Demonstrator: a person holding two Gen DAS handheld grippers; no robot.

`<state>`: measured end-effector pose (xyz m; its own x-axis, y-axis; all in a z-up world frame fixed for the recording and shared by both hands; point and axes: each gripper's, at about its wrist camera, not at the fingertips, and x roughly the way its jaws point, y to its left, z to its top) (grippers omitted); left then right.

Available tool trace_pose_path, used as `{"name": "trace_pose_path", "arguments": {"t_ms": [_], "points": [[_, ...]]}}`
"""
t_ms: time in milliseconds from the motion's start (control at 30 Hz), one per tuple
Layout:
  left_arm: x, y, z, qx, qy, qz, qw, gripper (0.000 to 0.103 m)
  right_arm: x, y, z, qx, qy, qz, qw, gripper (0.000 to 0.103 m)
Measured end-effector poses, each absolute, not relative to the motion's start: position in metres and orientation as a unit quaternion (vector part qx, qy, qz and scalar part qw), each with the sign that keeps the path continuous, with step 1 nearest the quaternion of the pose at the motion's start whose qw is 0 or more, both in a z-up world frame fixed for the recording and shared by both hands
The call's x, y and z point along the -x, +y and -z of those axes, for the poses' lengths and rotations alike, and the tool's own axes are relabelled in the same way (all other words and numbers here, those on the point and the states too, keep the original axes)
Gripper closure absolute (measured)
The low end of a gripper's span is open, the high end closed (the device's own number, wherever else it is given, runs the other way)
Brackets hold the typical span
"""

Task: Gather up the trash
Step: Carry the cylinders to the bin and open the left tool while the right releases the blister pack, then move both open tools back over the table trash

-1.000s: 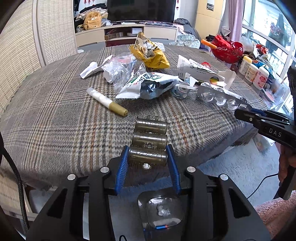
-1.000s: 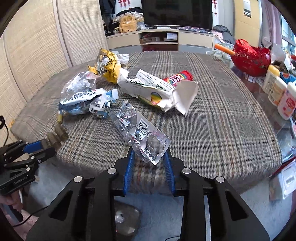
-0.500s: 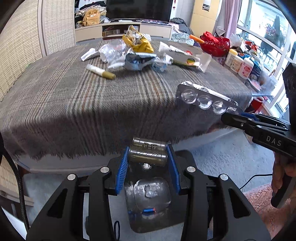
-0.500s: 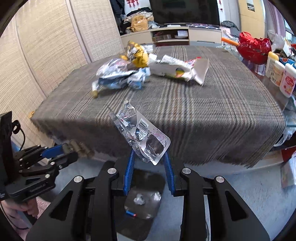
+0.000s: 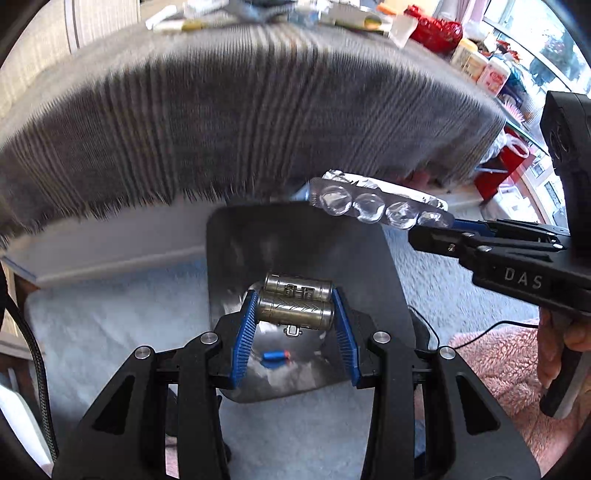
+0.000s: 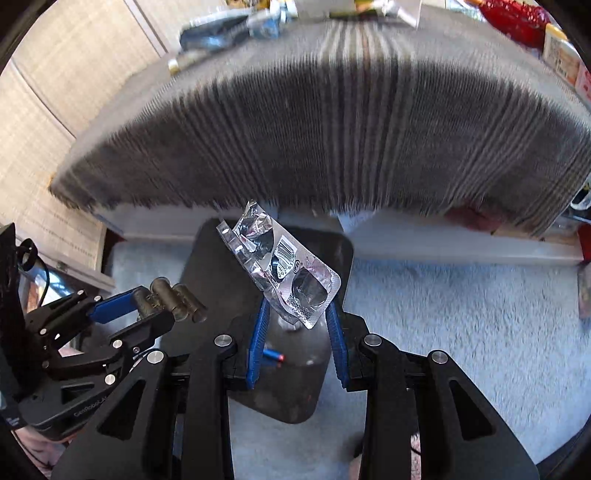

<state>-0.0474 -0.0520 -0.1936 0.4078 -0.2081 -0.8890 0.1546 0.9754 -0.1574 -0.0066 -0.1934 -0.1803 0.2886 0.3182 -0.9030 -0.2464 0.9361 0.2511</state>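
Note:
My left gripper (image 5: pixel 294 314) is shut on a pack of brass-coloured batteries (image 5: pixel 295 310), held over the open dark bin (image 5: pixel 229 266) on the floor. It also shows in the right wrist view (image 6: pixel 162 299) with the batteries (image 6: pixel 173 301). My right gripper (image 6: pixel 297 317) is shut on a silver blister pack (image 6: pixel 280 262), also above the bin (image 6: pixel 207 273). The blister pack shows in the left wrist view (image 5: pixel 376 205), at the right gripper's tip (image 5: pixel 424 230). A small blue item (image 5: pixel 275 355) lies inside the bin.
The table with a plaid cloth (image 5: pixel 240 110) hangs just beyond the bin. More wrappers and a tube (image 5: pixel 192 24) lie on its far side. Bottles and a red bowl (image 5: pixel 436 26) stand at the right. A pale blue carpet (image 6: pixel 461 314) covers the floor.
Both grippers have pulled back from the table and dropped down over the bin, each still holding its item. The views now tilt toward the floor.

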Motion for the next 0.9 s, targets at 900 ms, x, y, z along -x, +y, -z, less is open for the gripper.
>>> {"name": "trace_pose_path", "arguments": {"t_ms": [900], "points": [[0.011,-0.034,0.168,0.042,0.526,0.095,0.844,0.039,-0.030,-0.205,0.125,-0.060,0.504,-0.159,0.847,0.048]]}}
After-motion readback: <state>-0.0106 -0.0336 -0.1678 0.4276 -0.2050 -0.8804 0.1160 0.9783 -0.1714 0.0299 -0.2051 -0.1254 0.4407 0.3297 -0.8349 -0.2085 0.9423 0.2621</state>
